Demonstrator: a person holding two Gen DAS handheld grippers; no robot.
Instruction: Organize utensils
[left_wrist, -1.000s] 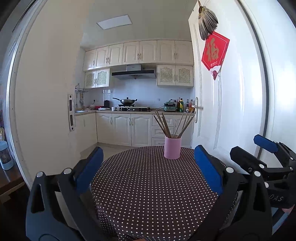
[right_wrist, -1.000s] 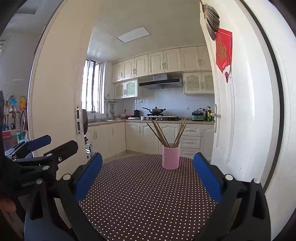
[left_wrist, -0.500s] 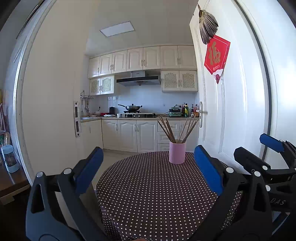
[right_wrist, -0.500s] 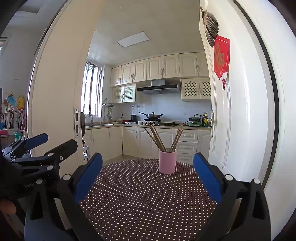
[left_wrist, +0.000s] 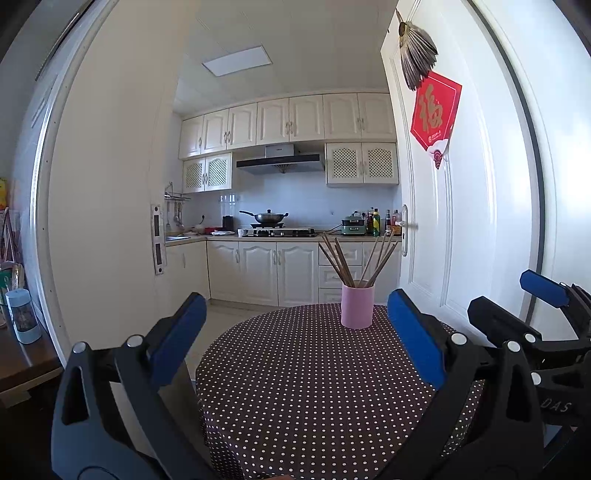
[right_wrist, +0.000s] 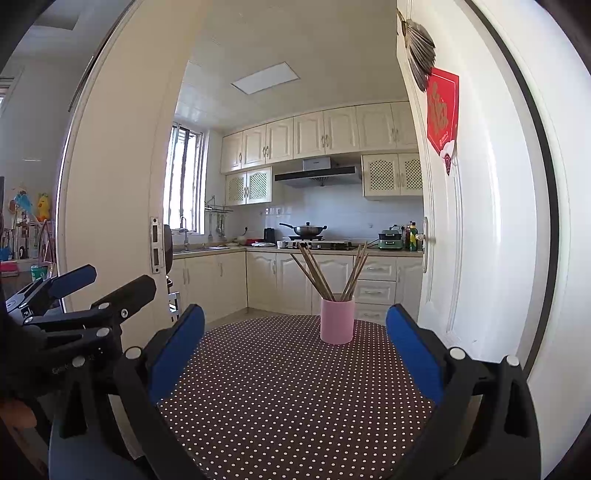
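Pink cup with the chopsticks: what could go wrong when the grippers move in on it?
The pink cup is narrow, and the chopsticks fan out well above its rim, so snagging one may tip it. It stands near the far edge of the polka-dot tablecloth, so a push could slide it off.

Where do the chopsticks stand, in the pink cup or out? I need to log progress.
In: the chopsticks stand fanned in the upright pink cup; none lie on the dotted tablecloth.

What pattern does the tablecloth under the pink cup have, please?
Dark brown tablecloth with small white polka dots, clearest in the right wrist view.
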